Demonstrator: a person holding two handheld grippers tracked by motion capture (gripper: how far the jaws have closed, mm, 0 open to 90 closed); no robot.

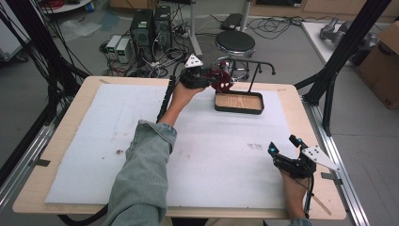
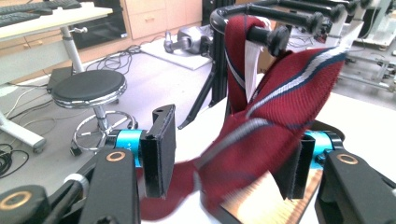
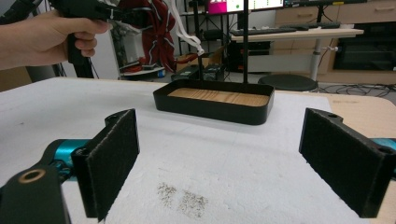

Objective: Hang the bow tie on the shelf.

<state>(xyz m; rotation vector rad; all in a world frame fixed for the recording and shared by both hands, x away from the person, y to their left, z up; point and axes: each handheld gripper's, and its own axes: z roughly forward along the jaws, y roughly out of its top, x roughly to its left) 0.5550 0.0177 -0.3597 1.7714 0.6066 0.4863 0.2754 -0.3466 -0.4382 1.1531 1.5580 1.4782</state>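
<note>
Left gripper [image 1: 212, 81], jaws apart on either side of the red tie [image 2: 275, 116], is reaching to the rack [image 1: 249, 63] where the tie is hanging straight ahead, draped downward, while the right gripper [image 1: 283, 145] is resting open, well apart.

Even, soft indoor light leaves the white foam-covered wooden table [image 1: 226, 155] bright with faint shadows — the dark red striped cloth [image 2: 280, 116] is smeared by motion blur — and the pictures look slightly grainy.
</note>
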